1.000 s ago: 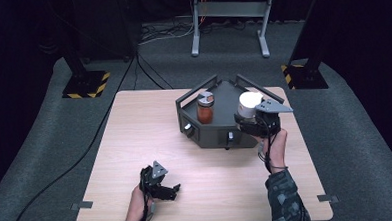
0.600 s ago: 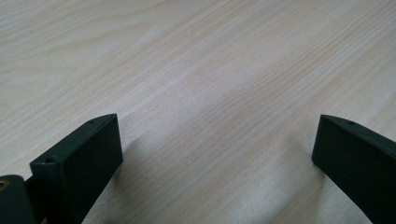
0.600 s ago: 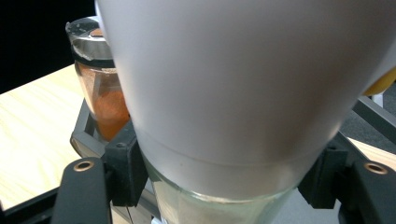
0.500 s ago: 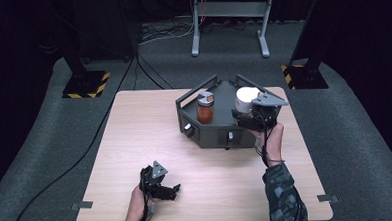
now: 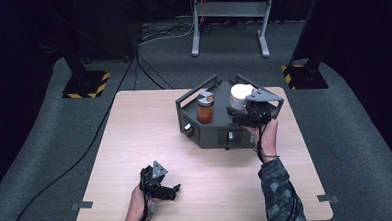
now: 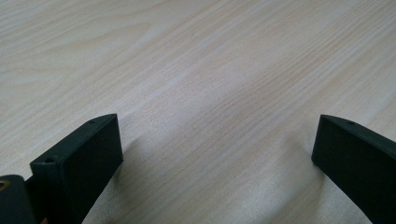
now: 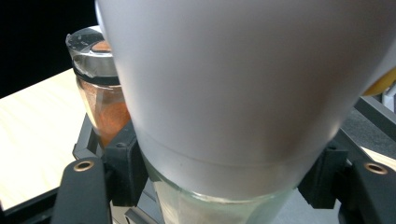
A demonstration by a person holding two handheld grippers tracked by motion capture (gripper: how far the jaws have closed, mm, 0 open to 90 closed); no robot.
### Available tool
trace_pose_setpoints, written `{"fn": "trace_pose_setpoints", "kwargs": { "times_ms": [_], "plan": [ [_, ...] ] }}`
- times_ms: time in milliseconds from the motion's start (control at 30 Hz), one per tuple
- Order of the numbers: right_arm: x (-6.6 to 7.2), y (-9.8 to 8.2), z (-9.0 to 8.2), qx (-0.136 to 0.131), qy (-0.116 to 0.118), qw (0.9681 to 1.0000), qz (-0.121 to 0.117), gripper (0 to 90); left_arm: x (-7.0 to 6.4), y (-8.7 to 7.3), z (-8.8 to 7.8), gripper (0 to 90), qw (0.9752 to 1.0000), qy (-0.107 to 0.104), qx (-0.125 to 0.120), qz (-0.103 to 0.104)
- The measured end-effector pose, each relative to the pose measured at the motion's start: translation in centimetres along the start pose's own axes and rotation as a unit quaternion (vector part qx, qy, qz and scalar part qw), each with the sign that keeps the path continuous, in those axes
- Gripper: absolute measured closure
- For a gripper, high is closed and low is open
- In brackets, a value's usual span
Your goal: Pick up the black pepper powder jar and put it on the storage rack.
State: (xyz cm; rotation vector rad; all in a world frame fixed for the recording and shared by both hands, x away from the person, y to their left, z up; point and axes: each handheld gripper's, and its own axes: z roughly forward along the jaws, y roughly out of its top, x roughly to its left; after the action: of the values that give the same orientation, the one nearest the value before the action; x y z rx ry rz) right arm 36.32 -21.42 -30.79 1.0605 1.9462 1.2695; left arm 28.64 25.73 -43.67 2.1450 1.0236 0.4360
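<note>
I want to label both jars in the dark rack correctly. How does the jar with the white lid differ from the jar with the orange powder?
The white-lid jar has a tall, plain white cap, while the orange-powder jar has a low, shiny metal-look lid. The white-lid jar's glass looks pale, the other's orange. The right gripper is shut on the white-lid jar; the orange-powder jar stands free in the rack. Both are upright glass jars, side by side.
</note>
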Motion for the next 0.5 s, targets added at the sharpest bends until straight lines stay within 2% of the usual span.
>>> {"fn": "trace_pose_setpoints", "kwargs": {
  "times_ms": [500],
  "plan": [
    [0.2,0.4,2.1,0.01,0.006,0.9999,0.006,29.4,0.0,0.0,0.0,1.7,1.0,0.0,0.0,0.0]
  ]
}}
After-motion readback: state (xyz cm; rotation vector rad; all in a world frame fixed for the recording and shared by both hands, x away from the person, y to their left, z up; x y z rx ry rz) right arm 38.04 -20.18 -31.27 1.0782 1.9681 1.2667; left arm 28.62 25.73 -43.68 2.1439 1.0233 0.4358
